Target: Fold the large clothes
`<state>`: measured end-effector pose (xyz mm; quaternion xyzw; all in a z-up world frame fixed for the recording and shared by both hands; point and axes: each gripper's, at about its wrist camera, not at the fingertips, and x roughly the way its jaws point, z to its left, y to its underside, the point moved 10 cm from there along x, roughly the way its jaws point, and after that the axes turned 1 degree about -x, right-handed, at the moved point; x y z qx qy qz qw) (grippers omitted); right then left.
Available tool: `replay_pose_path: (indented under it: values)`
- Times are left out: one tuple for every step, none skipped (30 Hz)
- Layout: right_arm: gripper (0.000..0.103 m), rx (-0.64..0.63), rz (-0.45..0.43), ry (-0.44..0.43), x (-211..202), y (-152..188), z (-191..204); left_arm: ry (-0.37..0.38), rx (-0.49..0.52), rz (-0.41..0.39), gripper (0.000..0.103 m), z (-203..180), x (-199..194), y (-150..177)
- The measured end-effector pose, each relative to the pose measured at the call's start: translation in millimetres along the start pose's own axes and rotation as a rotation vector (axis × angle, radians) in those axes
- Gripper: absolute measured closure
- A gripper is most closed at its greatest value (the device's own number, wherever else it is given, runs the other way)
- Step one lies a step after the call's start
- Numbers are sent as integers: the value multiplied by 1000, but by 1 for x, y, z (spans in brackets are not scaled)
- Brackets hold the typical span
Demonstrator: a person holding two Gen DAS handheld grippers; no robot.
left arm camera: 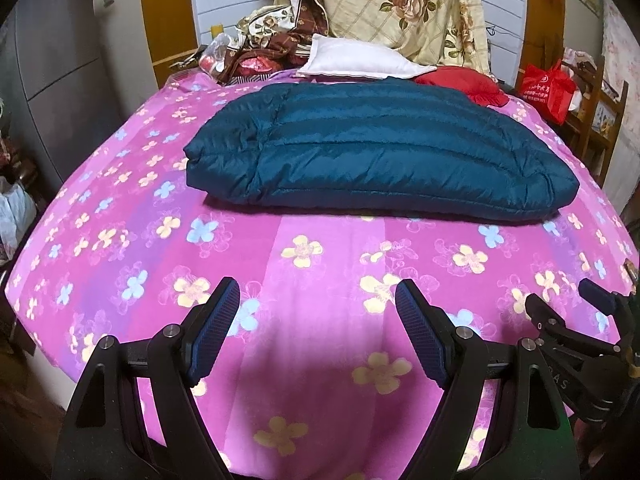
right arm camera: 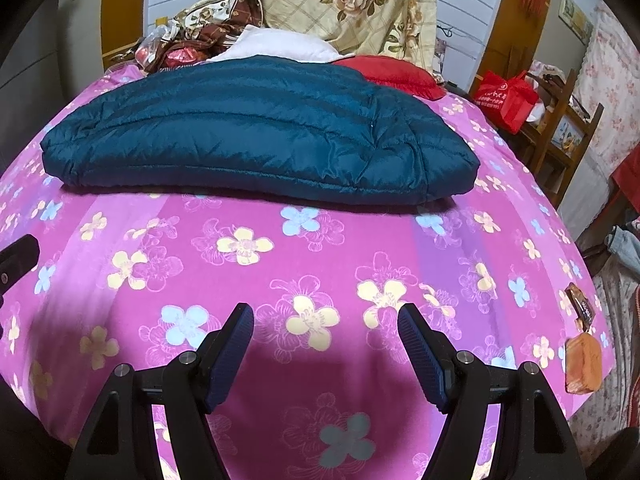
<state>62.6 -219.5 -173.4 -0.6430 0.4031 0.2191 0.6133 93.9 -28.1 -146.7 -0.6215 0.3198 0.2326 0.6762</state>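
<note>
A dark teal quilted down jacket (left arm camera: 376, 148) (right arm camera: 256, 132) lies folded into a thick flat bundle across the middle of the bed, on the pink flowered sheet (left arm camera: 320, 264) (right arm camera: 320, 264). My left gripper (left arm camera: 318, 292) hovers over bare sheet near the bed's front edge, well short of the jacket, open with nothing between its blue pads. My right gripper (right arm camera: 326, 318) also stands open and empty over the sheet, short of the jacket. In the left wrist view the right gripper (left arm camera: 592, 312) shows at the right edge.
At the head of the bed lie a white pillow (left arm camera: 360, 60), a red garment (left arm camera: 472, 80) and a heap of flowered bedding (left arm camera: 404, 4). A red bag (left arm camera: 548, 88) sits on a wooden chair at right. Small wrapped packets (right arm camera: 582, 360) lie at the sheet's right edge.
</note>
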Motion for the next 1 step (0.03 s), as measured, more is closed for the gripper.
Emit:
replay_pose_path:
  values:
    - [31,1,3,-1,1,1,0,0,-4,2,22,1,1,0]
